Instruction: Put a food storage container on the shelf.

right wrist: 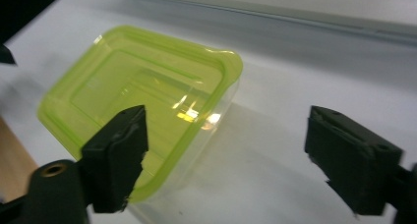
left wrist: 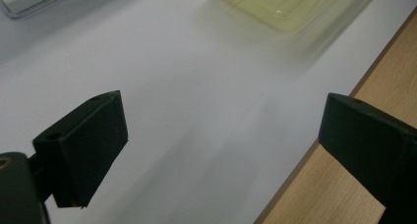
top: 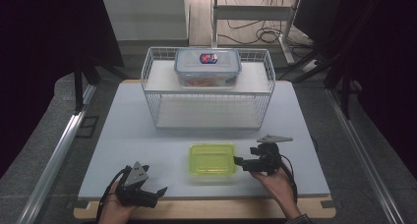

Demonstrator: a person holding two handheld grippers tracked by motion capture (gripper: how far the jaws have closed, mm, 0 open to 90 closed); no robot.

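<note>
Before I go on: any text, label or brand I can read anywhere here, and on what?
No readable text.
Lid sticker, red and blue, on the clear container on the wire rack: too small and blurred to read.
Green-lidded container: no lettering visible in the high or right gripper view.

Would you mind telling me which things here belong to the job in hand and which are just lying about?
In the job:
- green-lidded container, right beside the open right gripper
- right gripper

Lying about:
- wire rack, farther back on the table
- clear lidded box on the rack's top shelf
- left gripper, open, resting near the table's front edge, apart from the container
</note>
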